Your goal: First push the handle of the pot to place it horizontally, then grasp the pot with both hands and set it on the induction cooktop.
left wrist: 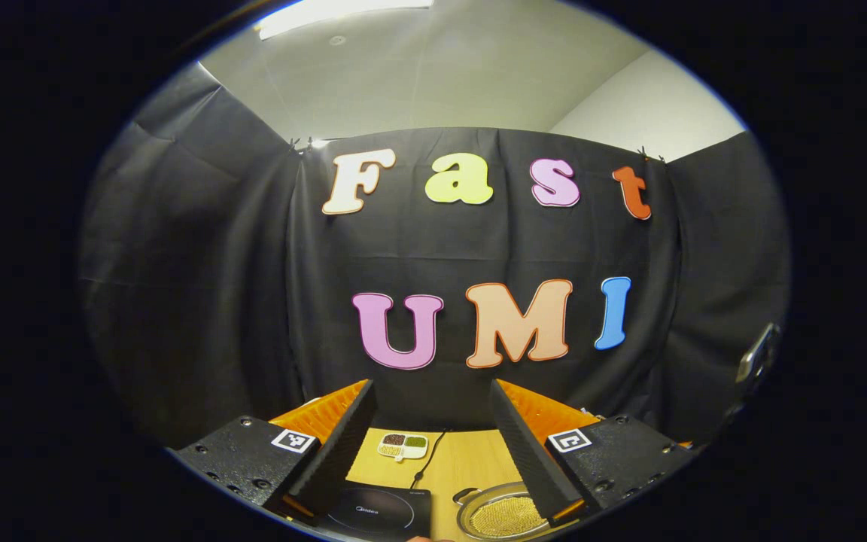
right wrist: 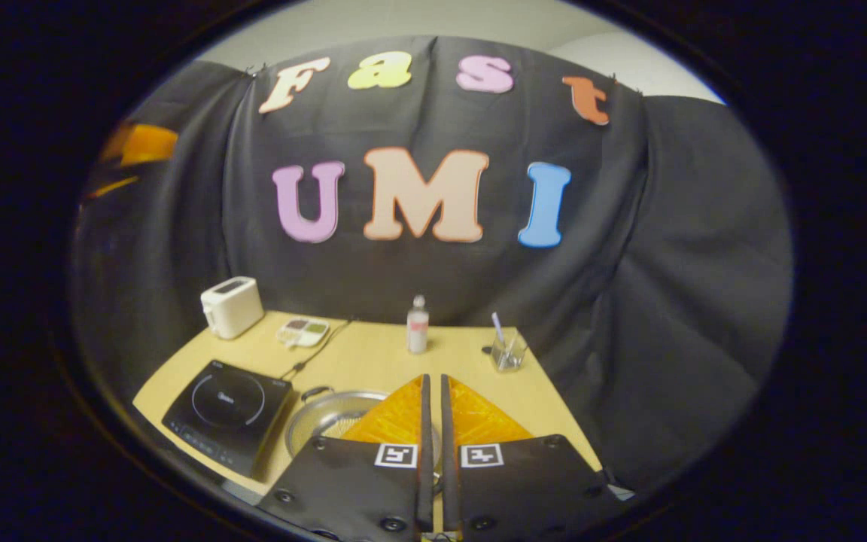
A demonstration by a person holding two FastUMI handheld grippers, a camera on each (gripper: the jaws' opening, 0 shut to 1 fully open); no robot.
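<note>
In the right gripper view, the right gripper [right wrist: 433, 421] sits at the bottom centre of the frame, its two fingers closed almost together with only a thin slit between them, holding nothing; just beyond the fingertips, lower centre-left, lies the pot [right wrist: 328, 421], a shallow round metal vessel on the wooden table [right wrist: 373, 361], partly hidden behind the fingers. A small dark handle loop shows at its upper-left rim (its exact tilt is too small to judge). To the left of the pot, just beside it, sits the flat black induction cooktop [right wrist: 226, 418], nothing on it.

In the left gripper view, the left gripper [left wrist: 433, 429] is at the bottom centre, fingers spread wide and empty; the cooktop shows low between them and the pot at the lower right, with what looks like fine pale grain or mesh inside.

The step in hand appears to be the handle push, not yet begun; a closed tip suits it, brought low against the handle's side and nudged slowly so the pot does not slide.

Farther back: a divided dish [right wrist: 302, 331] holding dark and green portions; a white toaster [right wrist: 232, 306] at upper left; a small bottle [right wrist: 418, 325] at centre; a clear cup [right wrist: 509, 354] holding a stick, to the right.
</note>
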